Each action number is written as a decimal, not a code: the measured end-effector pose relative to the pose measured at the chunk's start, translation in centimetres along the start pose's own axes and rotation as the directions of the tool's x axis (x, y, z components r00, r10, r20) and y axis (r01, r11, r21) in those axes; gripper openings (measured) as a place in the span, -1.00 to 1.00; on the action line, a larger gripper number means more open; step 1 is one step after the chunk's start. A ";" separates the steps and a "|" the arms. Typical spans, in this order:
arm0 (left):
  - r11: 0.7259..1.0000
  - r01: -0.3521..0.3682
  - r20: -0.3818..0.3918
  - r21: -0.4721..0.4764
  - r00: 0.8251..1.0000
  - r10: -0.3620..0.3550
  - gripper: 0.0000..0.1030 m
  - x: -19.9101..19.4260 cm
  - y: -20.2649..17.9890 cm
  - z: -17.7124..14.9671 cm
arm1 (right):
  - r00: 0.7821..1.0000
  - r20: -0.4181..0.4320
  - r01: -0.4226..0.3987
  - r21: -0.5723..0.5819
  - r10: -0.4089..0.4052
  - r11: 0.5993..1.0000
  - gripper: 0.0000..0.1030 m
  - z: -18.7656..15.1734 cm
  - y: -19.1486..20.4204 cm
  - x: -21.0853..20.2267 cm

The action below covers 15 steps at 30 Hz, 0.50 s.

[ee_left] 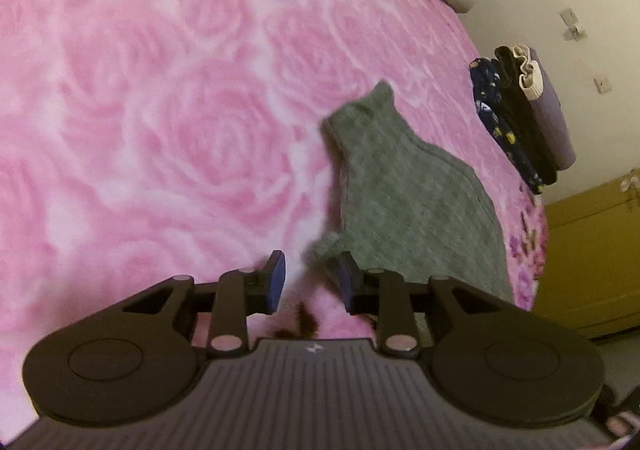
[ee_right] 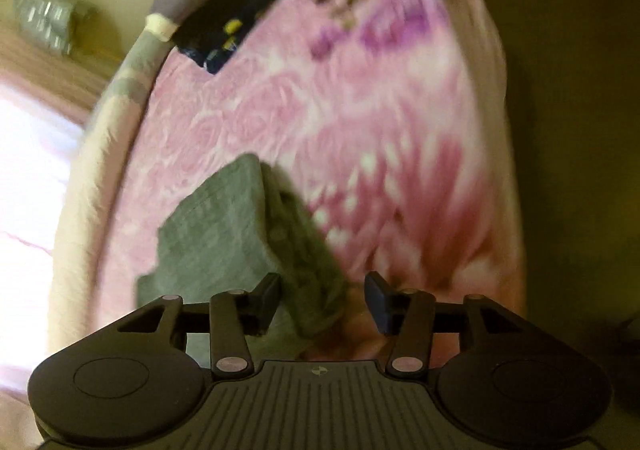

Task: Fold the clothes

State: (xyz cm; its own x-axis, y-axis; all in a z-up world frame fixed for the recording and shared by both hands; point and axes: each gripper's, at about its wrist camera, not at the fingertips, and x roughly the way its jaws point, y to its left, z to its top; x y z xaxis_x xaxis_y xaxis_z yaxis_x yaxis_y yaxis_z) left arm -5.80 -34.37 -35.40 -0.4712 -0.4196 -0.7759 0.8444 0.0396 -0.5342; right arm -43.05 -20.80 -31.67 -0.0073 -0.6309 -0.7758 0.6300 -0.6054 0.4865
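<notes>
grey garment part-folded on the pink bed, both tongs spread

nearest the left wrist camera, the left gripper [ee_left: 309, 282] has its jaws spread with nothing between them; a small corner of the grey garment [ee_left: 404, 189] lies just beyond its right-hand pad, close to it but not pinched. nearest the right wrist camera, the right gripper [ee_right: 325, 300] is also spread wide, and a raised fold of the grey garment [ee_right: 224, 234] stands in the gap between its jaws. that view is smeared with blur, so i cannot tell whether either pad touches the cloth.

the garment lies on the pink rose bedspread [ee_left: 160, 109], near the bed's edge. it looks doubled over at least once: a flat layer with a stitched hem shows in the left view, and an upper flap over a darker under-layer in the right view. it is not yet a tidy packet, judging by the loose corner and the uneven end pointing away from the grippers.

beyond the garment, farther along the same bed edge, a stack of folded clothes [ee_left: 520, 117] sits, dark printed cloth at the bottom and mauve on top.

my reading: a fold on the grey piece is in hand, either between grasps or just let go. any further fold calls for closing on the near corners squarely, both layers together, and laying them flat without dragging the underlayer.
</notes>
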 end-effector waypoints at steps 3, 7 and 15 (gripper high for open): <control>0.984 -0.027 0.016 0.174 1.000 0.024 -0.58 -0.6 -2.9 0.1 | 0.994 0.107 0.044 -0.263 -0.016 0.964 -0.03 -0.8 3.4 -1.8; 0.952 -0.034 -0.027 0.303 0.999 0.044 -0.60 2.1 -5.1 -0.4 | 0.996 0.077 0.074 -0.388 -0.047 0.919 -0.24 -1.8 4.8 0.7; 0.925 -0.135 -0.078 0.355 0.982 0.174 -0.58 1.1 -6.7 0.0 | 0.996 0.025 0.091 -0.449 -0.089 0.889 -0.32 -1.8 5.6 2.1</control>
State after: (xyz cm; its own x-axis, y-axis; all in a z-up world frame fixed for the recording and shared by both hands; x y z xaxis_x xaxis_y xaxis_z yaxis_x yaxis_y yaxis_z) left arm -11.99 -35.14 -32.68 -0.3359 -0.3344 -0.8805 0.9353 -0.2288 -0.2699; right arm -38.13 -24.63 -31.30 -0.0831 -0.5866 -0.8056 0.9080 -0.3777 0.1814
